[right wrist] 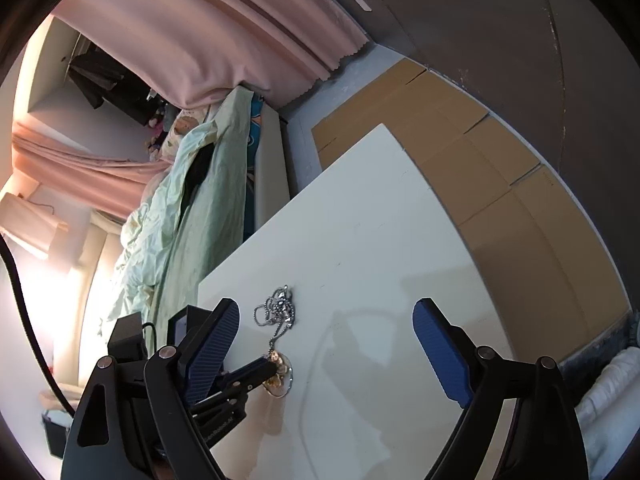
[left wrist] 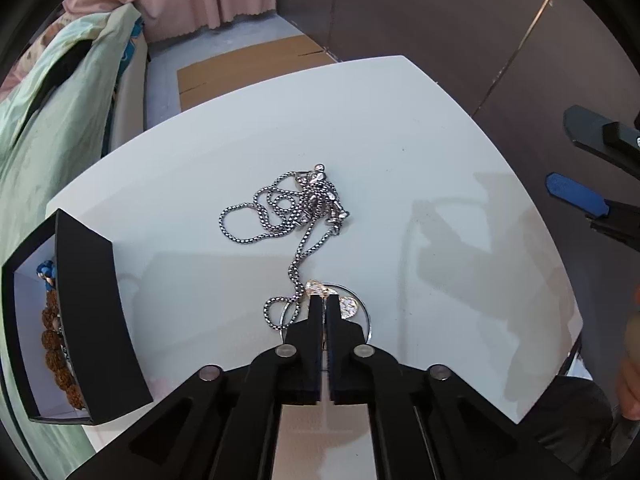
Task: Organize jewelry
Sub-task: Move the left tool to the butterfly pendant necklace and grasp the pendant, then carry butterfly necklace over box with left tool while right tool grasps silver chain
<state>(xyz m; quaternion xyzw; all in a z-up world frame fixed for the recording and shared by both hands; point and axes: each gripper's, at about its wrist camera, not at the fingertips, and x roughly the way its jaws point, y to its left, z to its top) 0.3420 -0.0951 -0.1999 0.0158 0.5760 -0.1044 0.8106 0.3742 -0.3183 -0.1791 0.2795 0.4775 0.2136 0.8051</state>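
While both wrist views look down on one white table (left wrist: 400, 128), the parts read as follows.

Left gripper (left wrist: 324, 299): clenched, its two black fingers pressed together at the tips, pointing steeply down at the table; in the right wrist view it reaches in from the left, tips at a shiny cluster (right wrist: 276, 360).

Gold ornament (left wrist: 318, 288): a small gold-and-crystal piece right at the left gripper's tips; whether the tips actually pinch it or only touch it cannot be told.

Silver hoop (left wrist: 362, 300): a thin round ring lying flat on the table, partly under the left gripper's tips, with a second sparkling piece (left wrist: 348, 307) just to the right of them.

Silver chain necklace (left wrist: 296, 216): a tangled heap ahead of the left gripper, with one strand trailing back to a small loop just left of the fingertips; it lies on the table, apart from the right gripper.

Right gripper (right wrist: 326, 344): released, its blue-padded fingers (right wrist: 440, 356) spread wide with only bare tabletop between them; it hangs to the right of the left gripper and above the table.

Black box (left wrist: 92, 312): open, standing at the table's edge well to the left of the left gripper.

Brown bead bracelet (left wrist: 56, 352): inside the black box, against its right wall.

Blue beads (left wrist: 47, 272): inside the same box, at the far end of the brown bead bracelet.

Surroundings: a pale green quilt (right wrist: 180, 216) beyond the table's left side, pink curtains (right wrist: 208, 40), flattened cardboard (right wrist: 500, 200) on the floor.
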